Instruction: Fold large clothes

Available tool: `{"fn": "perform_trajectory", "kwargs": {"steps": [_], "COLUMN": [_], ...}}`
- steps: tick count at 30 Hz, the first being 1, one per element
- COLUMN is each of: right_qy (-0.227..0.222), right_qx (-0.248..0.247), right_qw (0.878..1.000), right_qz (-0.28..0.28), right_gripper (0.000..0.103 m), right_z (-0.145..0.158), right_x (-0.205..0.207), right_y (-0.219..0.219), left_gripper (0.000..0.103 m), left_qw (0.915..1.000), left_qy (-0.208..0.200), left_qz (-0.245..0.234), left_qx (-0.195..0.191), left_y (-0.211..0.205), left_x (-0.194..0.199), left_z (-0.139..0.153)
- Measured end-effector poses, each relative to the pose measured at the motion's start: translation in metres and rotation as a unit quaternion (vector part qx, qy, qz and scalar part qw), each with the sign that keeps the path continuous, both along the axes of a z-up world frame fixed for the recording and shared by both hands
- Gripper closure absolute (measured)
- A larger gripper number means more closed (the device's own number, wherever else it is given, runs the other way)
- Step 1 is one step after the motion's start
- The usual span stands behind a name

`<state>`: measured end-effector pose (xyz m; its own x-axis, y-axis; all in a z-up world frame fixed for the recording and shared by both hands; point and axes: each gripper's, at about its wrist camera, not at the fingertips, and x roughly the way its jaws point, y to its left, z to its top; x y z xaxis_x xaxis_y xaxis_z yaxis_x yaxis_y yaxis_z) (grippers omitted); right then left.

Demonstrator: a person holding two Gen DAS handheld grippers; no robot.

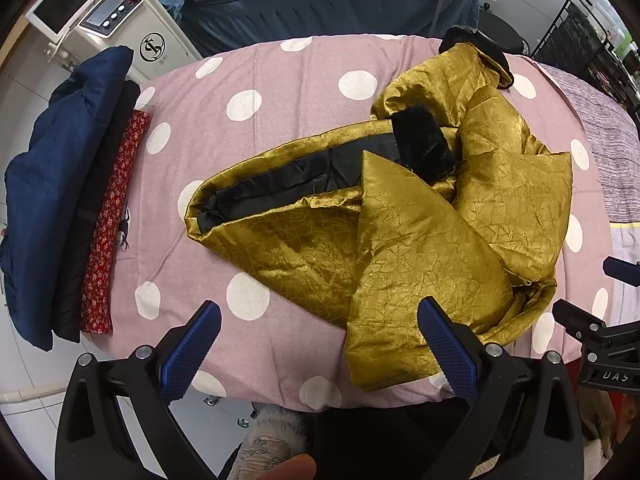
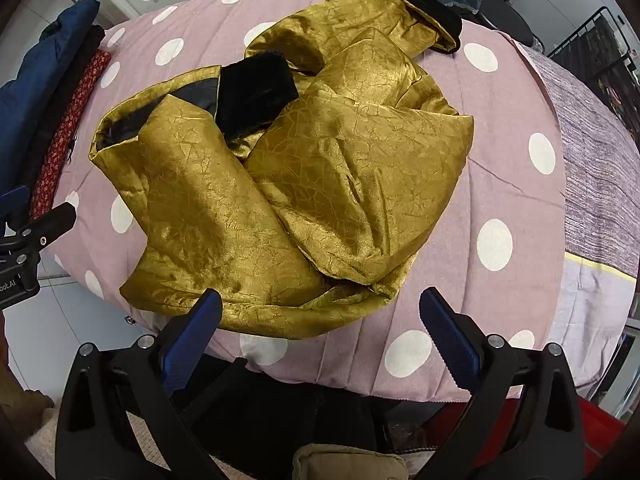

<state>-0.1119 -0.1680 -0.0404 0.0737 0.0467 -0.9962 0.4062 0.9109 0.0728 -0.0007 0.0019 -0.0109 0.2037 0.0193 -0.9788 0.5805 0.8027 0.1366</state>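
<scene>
Gold jacket [image 2: 280, 184] lies crumpled on your polka-dot table cover [image 2: 500, 160], black lining up. Your left gripper [image 1: 320, 344] and right gripper [image 2: 320, 332] both hover spread wide, empty. Folded clothes stack [image 1: 68, 200] sits at cover's left edge.

A crumpled, shiny gold padded jacket [image 1: 404, 220] with black lining and a black furry cuff [image 1: 424, 142] at twelve o'clock lies loosely heaped mid-worktop, sleeves overlapped, hem toward six o'clock.
</scene>
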Motion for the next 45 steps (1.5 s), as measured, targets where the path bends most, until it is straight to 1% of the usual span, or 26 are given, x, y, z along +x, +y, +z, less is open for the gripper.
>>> {"fn": "perform_trajectory", "kwargs": {"steps": [27,45], "right_qy": [0.008,0.009], "right_qx": [0.0,0.001], "right_qw": [1.0,1.0], "right_qz": [-0.005,-0.005], "right_gripper": [0.006,0.006], "right_z": [-0.005,-0.0051], "right_x": [-0.0019,-0.002], "right_y": [0.0,0.0003], "left_gripper": [0.006,0.006], "left_qw": [1.0,1.0], "left_qy": [0.008,0.009], "left_qz": [0.003,0.003], "left_qx": [0.002,0.002], "left_y": [0.0015,0.0013], "left_x": [0.0009,0.0021], "left_z": [-0.0069,-0.0065]}}
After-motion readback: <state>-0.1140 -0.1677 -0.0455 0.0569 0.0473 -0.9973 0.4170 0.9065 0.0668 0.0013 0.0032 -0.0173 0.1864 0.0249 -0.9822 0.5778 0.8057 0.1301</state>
